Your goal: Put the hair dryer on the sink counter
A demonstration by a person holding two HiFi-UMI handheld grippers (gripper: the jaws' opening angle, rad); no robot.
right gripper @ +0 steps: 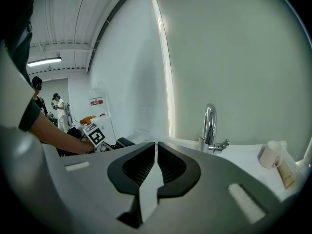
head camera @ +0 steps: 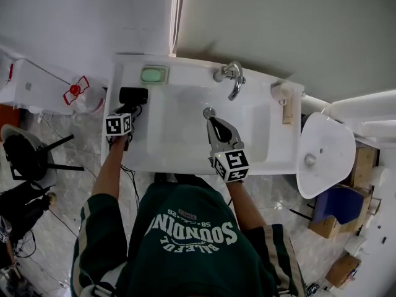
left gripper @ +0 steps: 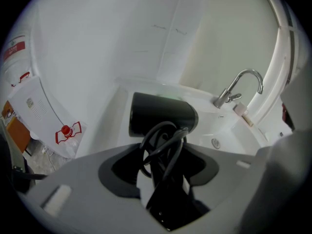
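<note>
The black hair dryer (head camera: 133,96) is over the left end of the white sink counter (head camera: 127,150), barrel toward the wall. My left gripper (head camera: 127,110) is shut on its handle. In the left gripper view the barrel (left gripper: 163,115) stands just past the jaws, with loops of black cord (left gripper: 163,143) bunched between them. I cannot tell whether the dryer rests on the counter. My right gripper (head camera: 214,122) hovers over the basin near the drain (head camera: 209,112), jaws shut on nothing; the right gripper view shows the jaws (right gripper: 156,147) pressed together.
A green soap in a dish (head camera: 154,74) lies behind the dryer. The chrome faucet (head camera: 232,76) stands at the back centre, a small bottle (head camera: 283,94) at the back right. A toilet (head camera: 325,147) is to the right, a plastic bottle (head camera: 77,91) to the left.
</note>
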